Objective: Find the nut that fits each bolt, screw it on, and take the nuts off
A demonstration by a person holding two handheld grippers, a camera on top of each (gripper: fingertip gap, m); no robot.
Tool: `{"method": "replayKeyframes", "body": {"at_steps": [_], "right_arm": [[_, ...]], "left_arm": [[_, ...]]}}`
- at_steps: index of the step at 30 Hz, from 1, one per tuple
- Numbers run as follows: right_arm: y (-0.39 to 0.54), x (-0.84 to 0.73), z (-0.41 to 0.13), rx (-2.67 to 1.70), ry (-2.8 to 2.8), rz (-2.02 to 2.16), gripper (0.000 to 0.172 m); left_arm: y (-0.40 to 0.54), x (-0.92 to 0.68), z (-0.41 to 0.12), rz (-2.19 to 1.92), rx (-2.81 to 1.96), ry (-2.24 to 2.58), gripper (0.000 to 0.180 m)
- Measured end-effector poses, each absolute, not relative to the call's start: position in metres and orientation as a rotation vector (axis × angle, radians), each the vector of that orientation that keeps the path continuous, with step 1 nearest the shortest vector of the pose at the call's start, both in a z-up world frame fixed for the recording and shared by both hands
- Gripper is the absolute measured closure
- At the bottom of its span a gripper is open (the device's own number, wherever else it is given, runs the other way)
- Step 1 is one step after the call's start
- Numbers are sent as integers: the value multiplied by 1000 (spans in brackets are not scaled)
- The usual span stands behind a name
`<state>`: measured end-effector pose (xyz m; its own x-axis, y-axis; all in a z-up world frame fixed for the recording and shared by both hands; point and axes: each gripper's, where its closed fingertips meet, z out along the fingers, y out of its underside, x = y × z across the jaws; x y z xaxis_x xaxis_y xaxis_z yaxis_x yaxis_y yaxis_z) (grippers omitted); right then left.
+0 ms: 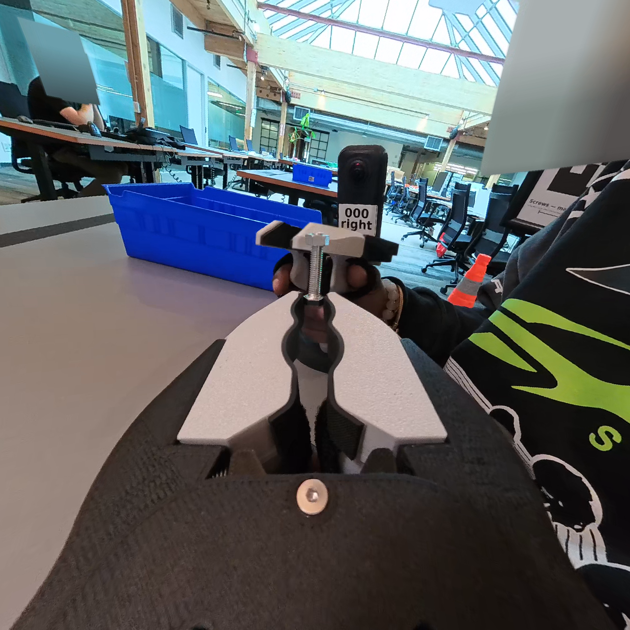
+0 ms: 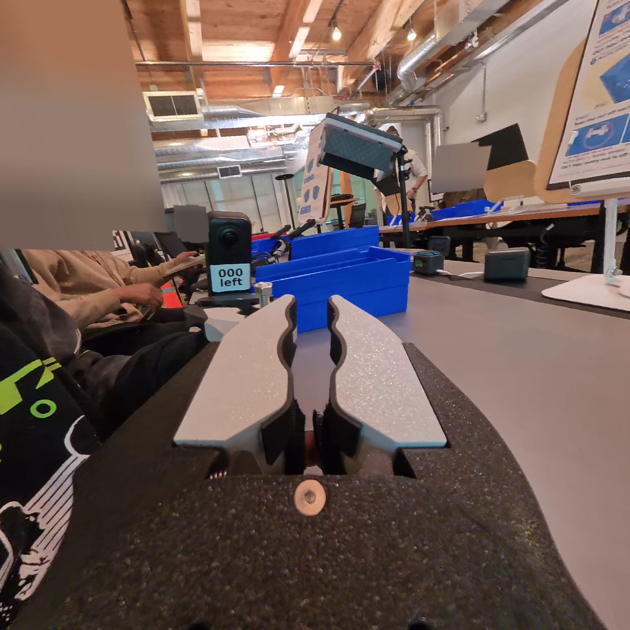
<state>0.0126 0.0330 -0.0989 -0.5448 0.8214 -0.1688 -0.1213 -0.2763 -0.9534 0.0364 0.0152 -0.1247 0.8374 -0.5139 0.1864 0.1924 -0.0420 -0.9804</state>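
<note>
In the left wrist view my left gripper is shut on a nut at its fingertips. A silver bolt stands upright out of the nut, hex head on top. My right gripper is just behind the bolt, facing me, with one finger behind the bolt head. In the right wrist view my right gripper is open with nothing between its pads. The bolt head shows just left of its left finger, outside the gap.
A blue bin stands on the grey table behind the grippers; it also shows in the right wrist view. Small dark boxes and a sign stand's white base sit at the far right. An orange cone stands on the floor. Only a small space, under 4 cm, lies between the two pairs of fingers.
</note>
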Motion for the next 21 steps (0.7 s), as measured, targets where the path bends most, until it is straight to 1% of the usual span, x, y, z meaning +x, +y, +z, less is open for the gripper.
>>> {"method": "replayKeyframes", "body": {"at_steps": [6,8,13,14,15,17,19,21], "right_arm": [[23,21,-89,-833,-1317,1998,136],[20,20,-91,-828,-1335,1989,133],[22,18,-95,-843,-1352,1940,137],[23,18,-95,-848,-1345,1936,141],[27,16,-96,-869,-1333,1913,150],[33,13,-99,-902,-1330,1868,156],[32,14,-98,-890,-1326,1883,155],[30,17,-94,-868,-1313,1919,149]], "left_arm": [[16,37,-127,-565,-1528,273,170],[17,39,-129,-551,-1544,288,170],[17,39,-129,-550,-1540,287,170],[17,38,-128,-559,-1533,281,170],[16,38,-126,-567,-1523,281,170],[16,38,-127,-563,-1524,281,170],[16,38,-127,-563,-1524,281,170],[16,37,-126,-565,-1521,275,170]]}}
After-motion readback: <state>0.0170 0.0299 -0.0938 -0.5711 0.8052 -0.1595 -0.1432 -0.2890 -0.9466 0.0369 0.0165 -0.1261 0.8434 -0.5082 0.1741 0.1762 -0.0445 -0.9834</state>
